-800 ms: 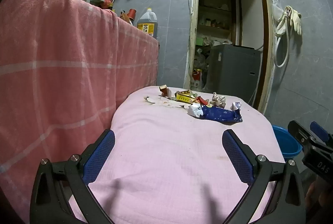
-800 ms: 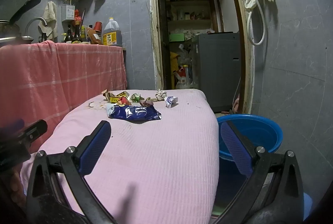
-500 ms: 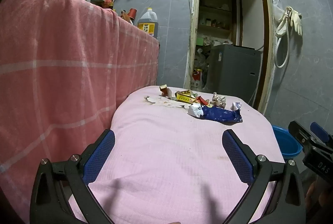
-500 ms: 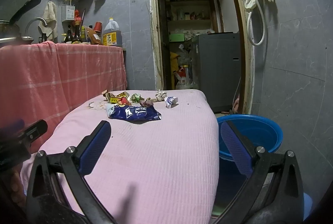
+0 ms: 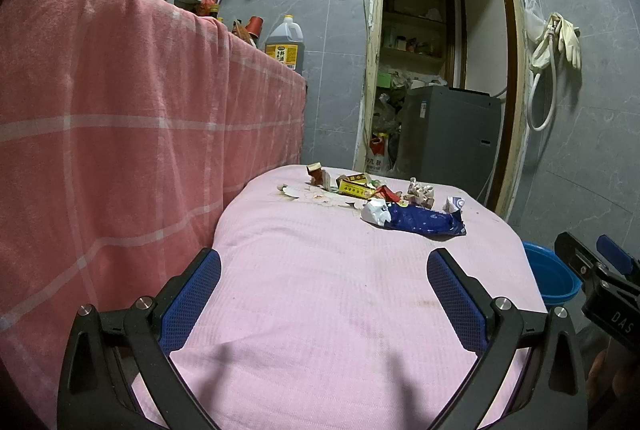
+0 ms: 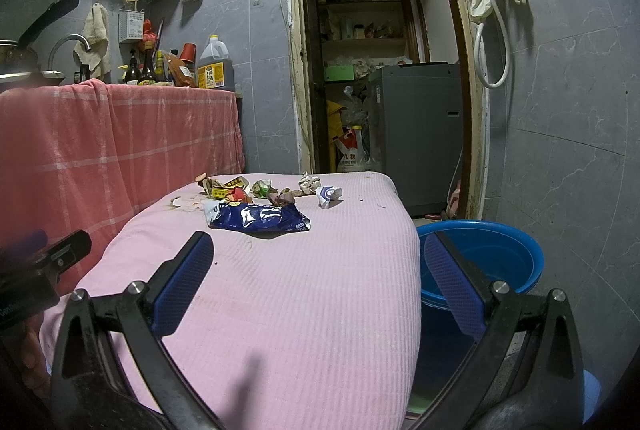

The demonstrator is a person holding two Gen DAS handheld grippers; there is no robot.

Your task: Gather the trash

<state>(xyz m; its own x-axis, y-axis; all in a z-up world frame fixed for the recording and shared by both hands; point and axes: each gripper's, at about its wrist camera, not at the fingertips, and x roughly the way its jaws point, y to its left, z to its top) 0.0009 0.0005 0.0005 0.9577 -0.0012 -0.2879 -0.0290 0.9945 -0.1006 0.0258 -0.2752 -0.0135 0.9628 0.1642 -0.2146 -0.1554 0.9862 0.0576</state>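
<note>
Trash (image 6: 260, 200) sits piled at the pink table's (image 6: 304, 310) far end, blue basin (image 6: 496, 250) beside it; both grippers (image 5: 324, 294) (image 6: 316, 278) gape empty. Reach for the blue wrapper (image 6: 256, 217) first, nearest piece.

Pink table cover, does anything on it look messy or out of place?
Yes. A cluster of litter sits at the far end of the pink cover: a crumpled blue snack bag, a yellow wrapper, wadded paper and torn scraps. Faint brownish stains mark the cloth nearer the camera. The blue basin beside it holds none.
</note>
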